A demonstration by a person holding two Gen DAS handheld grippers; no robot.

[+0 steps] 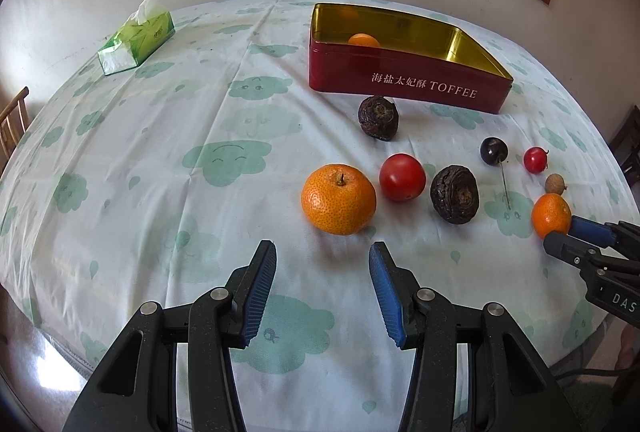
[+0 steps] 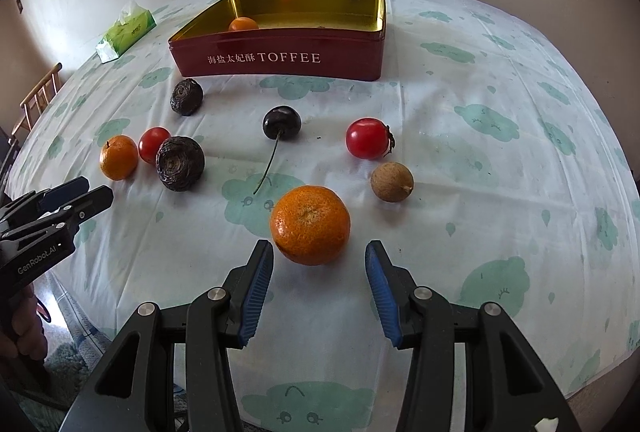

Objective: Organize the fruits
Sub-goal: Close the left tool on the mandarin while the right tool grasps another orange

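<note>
A red toffee tin [image 1: 420,88] [image 2: 280,62] stands open at the back with one mandarin [image 1: 363,40] [image 2: 243,24] inside. On the cloth lie a mandarin [image 1: 338,198] [image 2: 118,157], two tomatoes [image 1: 402,177] [image 2: 367,138], two dark wrinkled fruits [image 1: 378,117] [image 2: 180,162], a dark cherry [image 1: 493,151] [image 2: 281,122], a brown longan [image 2: 391,181] and a second mandarin [image 2: 310,225] [image 1: 551,215]. My left gripper [image 1: 323,260] is open, just short of the first mandarin. My right gripper [image 2: 319,258] is open, its fingertips flanking the near side of the second mandarin.
A green tissue pack [image 1: 136,36] [image 2: 125,31] lies at the back left of the round table, which has a cloud-print cloth [image 1: 160,172]. A wooden chair [image 2: 38,96] stands off the left edge. A wall and window frame lie behind.
</note>
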